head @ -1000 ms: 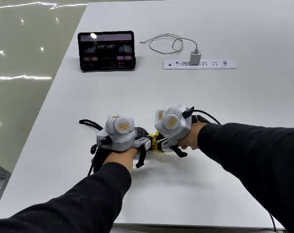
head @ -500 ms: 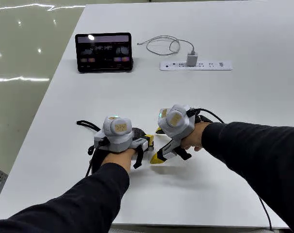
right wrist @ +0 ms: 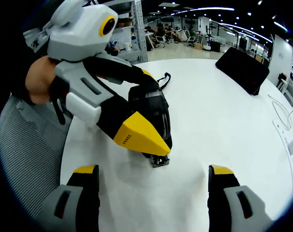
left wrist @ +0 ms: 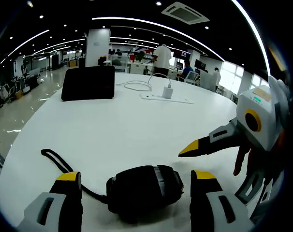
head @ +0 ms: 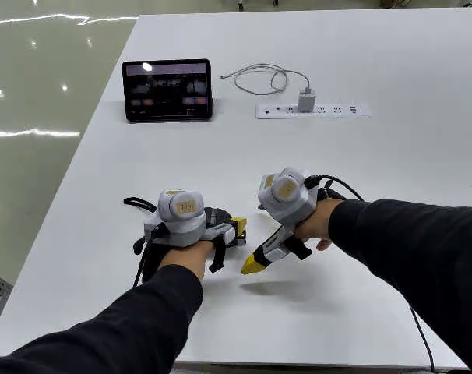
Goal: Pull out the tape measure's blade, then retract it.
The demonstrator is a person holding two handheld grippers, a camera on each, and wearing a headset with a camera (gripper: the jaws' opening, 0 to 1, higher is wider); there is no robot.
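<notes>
A black tape measure lies on the white table, its black strap trailing to the left. My left gripper is open, with the tape measure resting between its two yellow-tipped jaws. No blade is out; the small hook end sits at the case. A short way to the right, my right gripper is open and holds nothing; its own view looks at the tape measure and at one left finger. A right finger points in from the right.
A dark tablet stands at the back left. A white power strip with a charger and a looped white cable lies behind. The table's left edge drops to a glossy floor. People stand far off in the room.
My right gripper has drawn back from the tape measure, down and to the right, so a gap has opened between the two grippers. My left gripper stays at the tape measure.
</notes>
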